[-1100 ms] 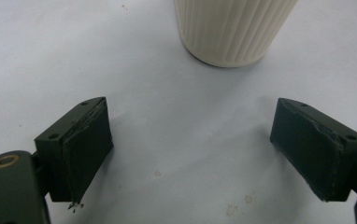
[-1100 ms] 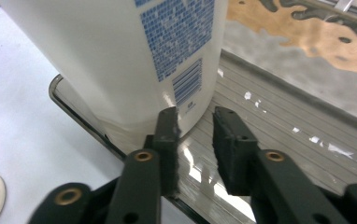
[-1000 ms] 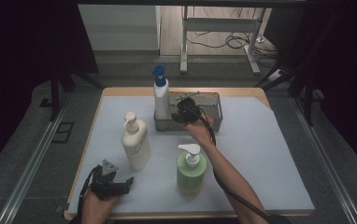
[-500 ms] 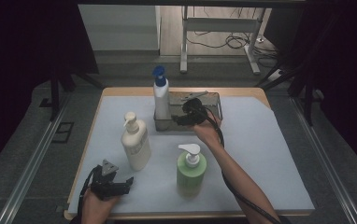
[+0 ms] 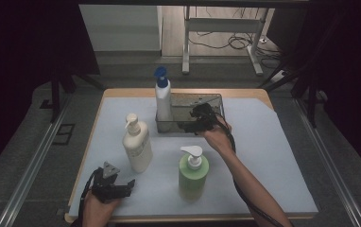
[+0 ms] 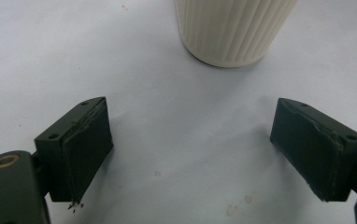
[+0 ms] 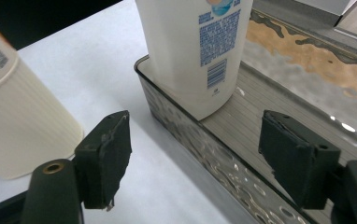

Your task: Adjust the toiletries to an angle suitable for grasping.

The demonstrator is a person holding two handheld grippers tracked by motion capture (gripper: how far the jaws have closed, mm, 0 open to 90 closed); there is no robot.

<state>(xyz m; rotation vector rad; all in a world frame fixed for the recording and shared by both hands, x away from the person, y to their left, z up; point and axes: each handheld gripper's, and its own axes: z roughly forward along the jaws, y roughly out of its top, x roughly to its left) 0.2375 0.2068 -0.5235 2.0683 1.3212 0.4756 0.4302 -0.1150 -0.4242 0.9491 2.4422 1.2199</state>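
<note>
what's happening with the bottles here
A person is loading pump bottles into a metal tray at the far side of the table. The blue-capped white bottle stands in the tray's left end. The right hand-held gripper, jaws just opened with nothing between them, is at the tray's near wall beside that bottle. The left hand-held gripper rests open near the cream bottle. The green bottle is on the table too.
</note>
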